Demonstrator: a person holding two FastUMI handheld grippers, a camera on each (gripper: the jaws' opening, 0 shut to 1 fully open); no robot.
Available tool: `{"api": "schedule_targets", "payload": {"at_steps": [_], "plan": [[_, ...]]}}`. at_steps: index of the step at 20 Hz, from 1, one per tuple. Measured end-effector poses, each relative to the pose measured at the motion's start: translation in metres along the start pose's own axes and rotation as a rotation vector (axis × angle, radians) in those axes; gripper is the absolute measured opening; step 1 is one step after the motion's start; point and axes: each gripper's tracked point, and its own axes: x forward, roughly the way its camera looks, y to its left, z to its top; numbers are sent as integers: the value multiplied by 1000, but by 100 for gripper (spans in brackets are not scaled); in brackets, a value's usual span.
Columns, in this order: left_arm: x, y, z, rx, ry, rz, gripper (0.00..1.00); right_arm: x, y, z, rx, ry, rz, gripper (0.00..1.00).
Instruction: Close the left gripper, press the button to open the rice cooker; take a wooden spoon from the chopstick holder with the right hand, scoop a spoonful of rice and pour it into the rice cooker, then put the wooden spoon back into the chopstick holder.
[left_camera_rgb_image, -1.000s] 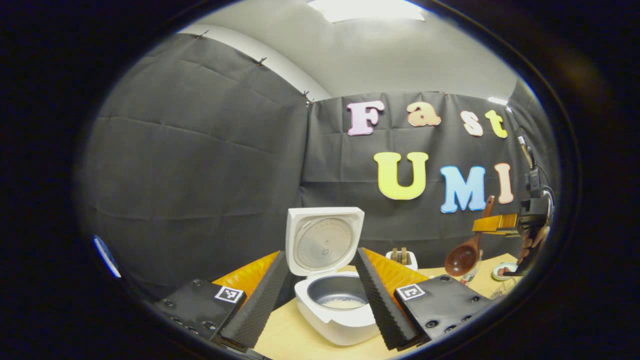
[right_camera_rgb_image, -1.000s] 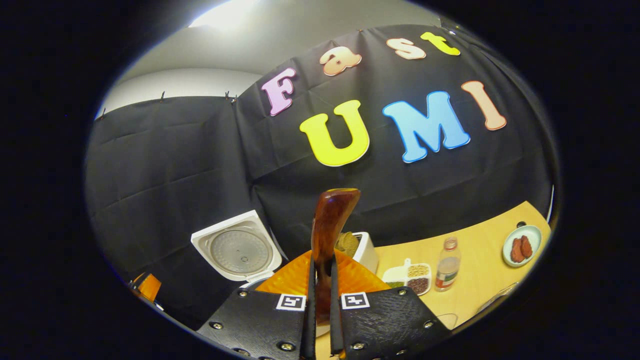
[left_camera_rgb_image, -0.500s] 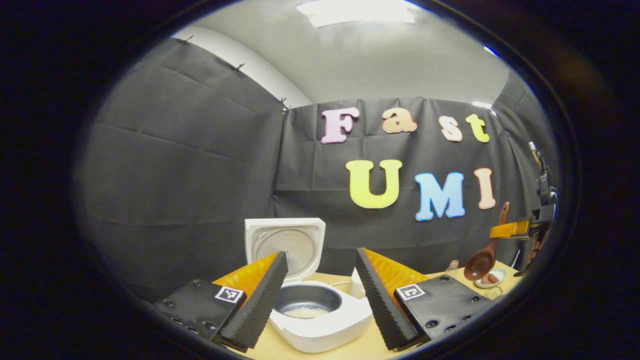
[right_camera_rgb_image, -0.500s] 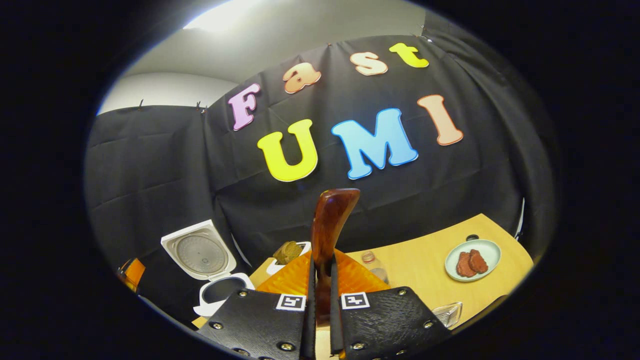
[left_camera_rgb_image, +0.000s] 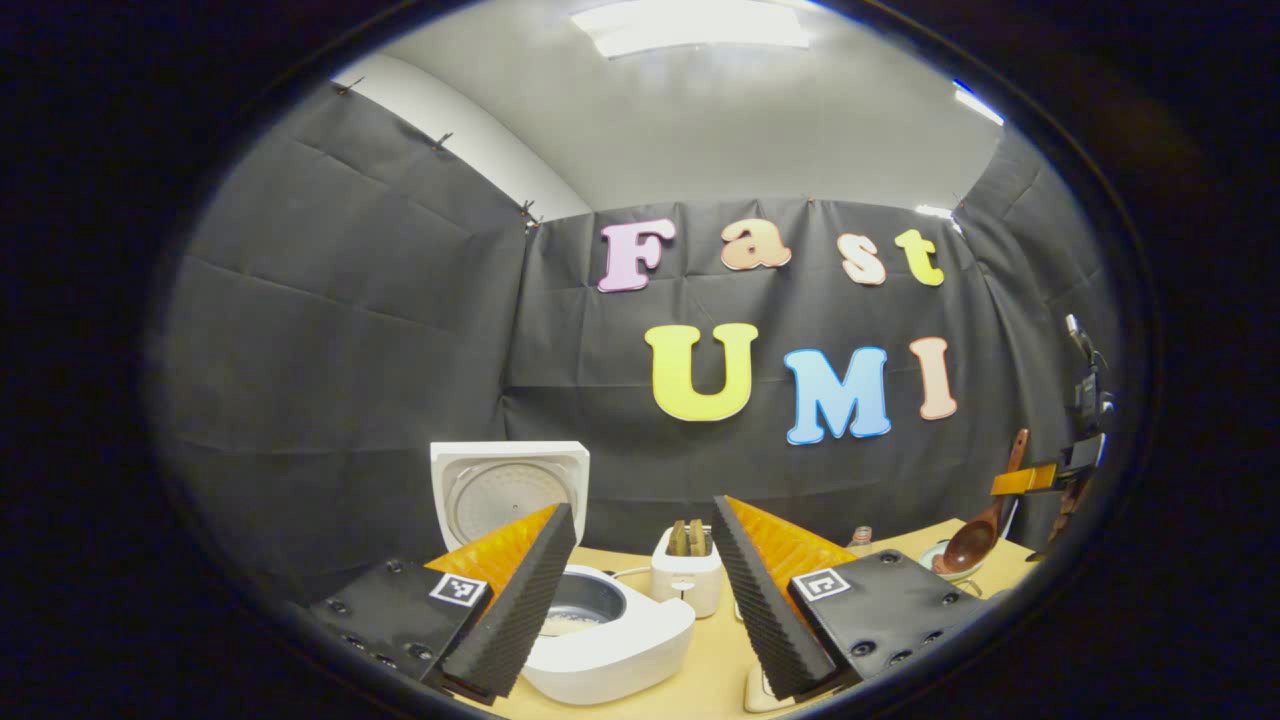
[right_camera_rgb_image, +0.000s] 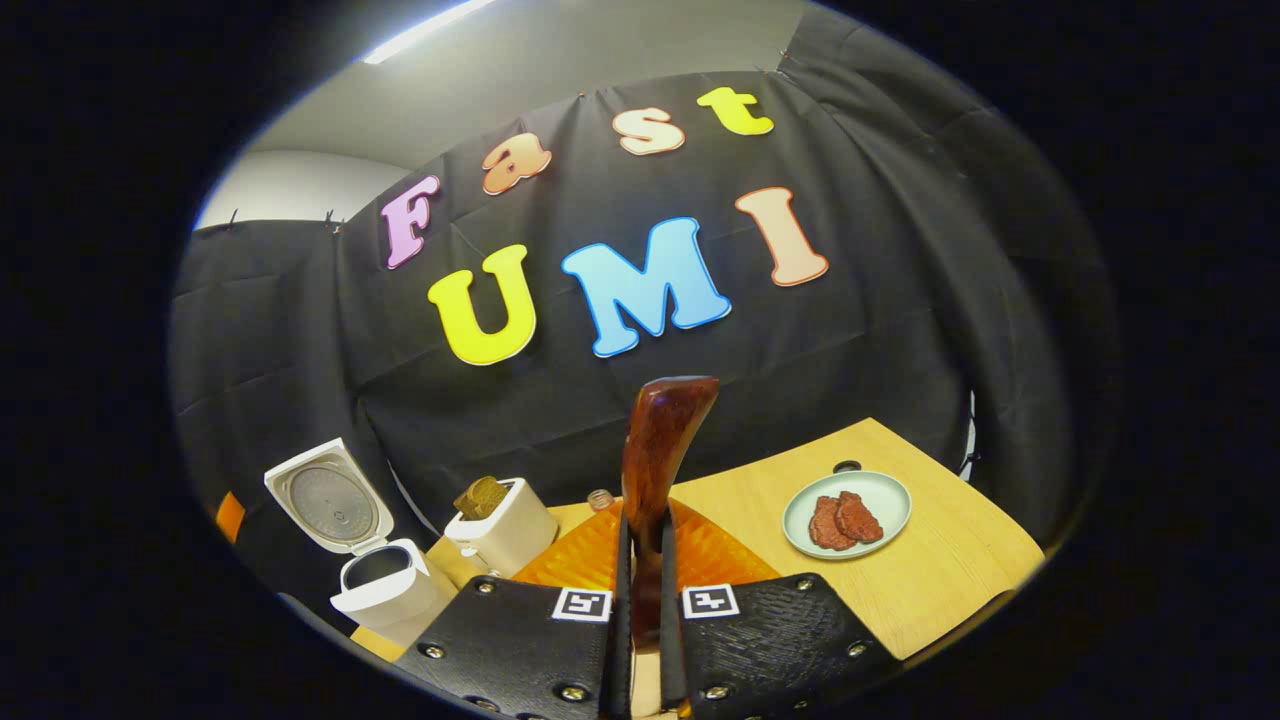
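The white rice cooker (left_camera_rgb_image: 610, 645) stands open, its lid (left_camera_rgb_image: 510, 485) upright, with pale rice in the inner pot. My left gripper (left_camera_rgb_image: 640, 515) hovers open in front of it, nothing between its fingers. In the right gripper view the cooker (right_camera_rgb_image: 385, 595) sits low at the left. My right gripper (right_camera_rgb_image: 643, 530) is shut on the handle of the brown wooden spoon (right_camera_rgb_image: 660, 440), which sticks up past the fingers. Far right in the left gripper view, the right gripper (left_camera_rgb_image: 1045, 478) holds the spoon (left_camera_rgb_image: 968, 545) bowl down, well away from the cooker.
A white toaster (left_camera_rgb_image: 685, 580) with bread slices stands just right of the cooker, also seen as the toaster (right_camera_rgb_image: 500, 525). A pale plate (right_camera_rgb_image: 880, 495) with red meat slices lies on the wooden table (right_camera_rgb_image: 950, 570). A bottle cap (right_camera_rgb_image: 600, 498) peeks behind my fingers.
The right gripper has carried the spoon rightward, away from the cooker, which slid left in both views. The left gripper stays open and now faces the toaster more than the pot.
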Motion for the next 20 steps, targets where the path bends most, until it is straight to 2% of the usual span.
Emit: {"api": "schedule_targets", "payload": {"at_steps": [10, 17, 20], "plan": [[-10, -18, -3, 41, 20, -12, 96, 2, -63, -65, -9, 86, -142, 12], [-17, -11, -7, 63, 38, -4, 94, 8, -78, -114, 53, 162, -194, 12], [-18, -9, -8, 56, 42, 0, 95, 10, -81, -116, 72, 160, -207, 12]]}}
